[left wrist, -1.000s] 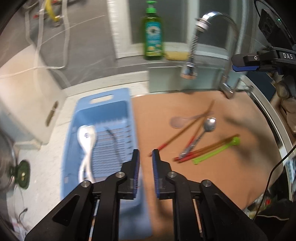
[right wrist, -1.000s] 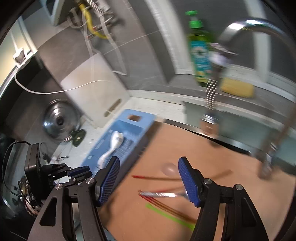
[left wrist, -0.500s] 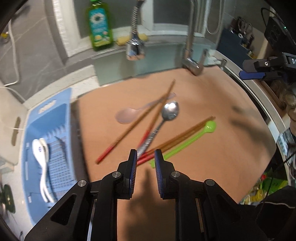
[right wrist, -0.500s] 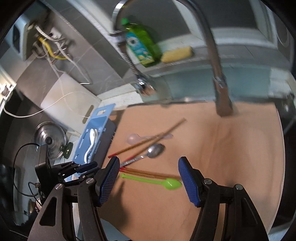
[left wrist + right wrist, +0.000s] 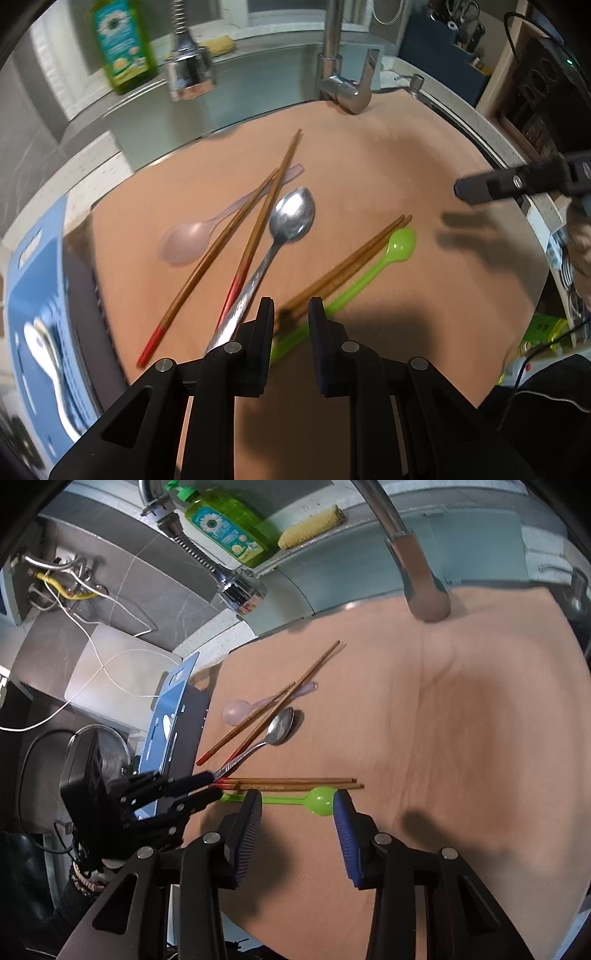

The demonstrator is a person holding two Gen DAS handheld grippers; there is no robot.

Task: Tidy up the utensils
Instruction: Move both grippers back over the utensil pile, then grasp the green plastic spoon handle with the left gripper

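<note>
Your left tongs (image 5: 291, 319) sit low over the brown tabletop (image 5: 424, 295), their fingers a narrow gap apart and holding nothing. Right at their tips lie the red ends of one pair of chopsticks (image 5: 343, 264), with the green spoon (image 5: 369, 273) alongside, just to the right of that pair. From the right wrist view the pair seems to start between the left tips, though blur hides whether anything touches.

Those chopsticks are light, stiff and thin, and they probably roll and slide on this smooth surface. Take both sticks together near the red ends, across their width, so they don't scissor apart. The green spoon is light plastic; its slim handle is the place to pinch, not the rounded bowl.

The metal spoon (image 5: 280, 236) runs ahead and left of the left tongs, heavier and slick, so grip mid-handle. Further left lie the second pair of chopsticks (image 5: 225, 243), crossing the pink spoon (image 5: 184, 242). The blue tray (image 5: 33, 273), far left, holds a white spoon (image 5: 44, 343).

Your right tongs (image 5: 297, 808) are spread wide and empty, hovering just short of the green spoon's bowl.
</note>
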